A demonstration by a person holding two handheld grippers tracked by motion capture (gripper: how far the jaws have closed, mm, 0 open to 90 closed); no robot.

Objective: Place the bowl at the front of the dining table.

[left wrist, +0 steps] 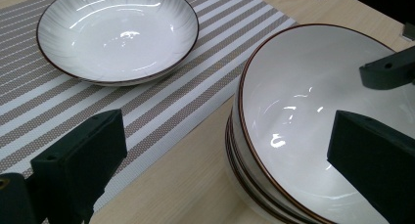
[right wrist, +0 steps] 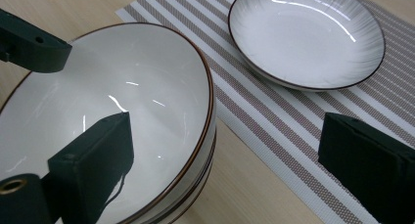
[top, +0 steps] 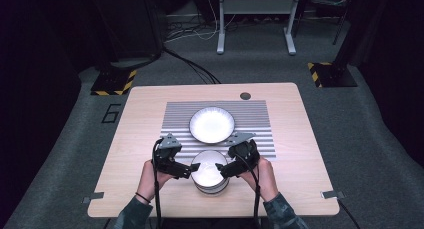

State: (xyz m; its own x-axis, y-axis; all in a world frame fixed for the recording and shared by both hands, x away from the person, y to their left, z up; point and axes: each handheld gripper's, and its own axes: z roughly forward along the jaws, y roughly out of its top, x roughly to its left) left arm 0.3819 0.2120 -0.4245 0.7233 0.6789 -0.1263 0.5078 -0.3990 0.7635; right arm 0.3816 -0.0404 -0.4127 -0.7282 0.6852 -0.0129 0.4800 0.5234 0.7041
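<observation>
Stack of bowls (top: 210, 175) sits at the near edge of the desk (top: 140, 139), between both grippers. Left gripper (top: 193, 167) and right gripper (top: 220, 167) are both spread, each straddling the top bowl's rim from its own side, not pinching yet. Likely step: lifting the top bowl off the stack. Next move calls for closing on the rim evenly, then raising level. Bowls are white, glossy, brown-rimmed, nested tight. Farther off, one bowl (top: 212, 124) already rests on the striped mat (top: 255, 120).
</observation>
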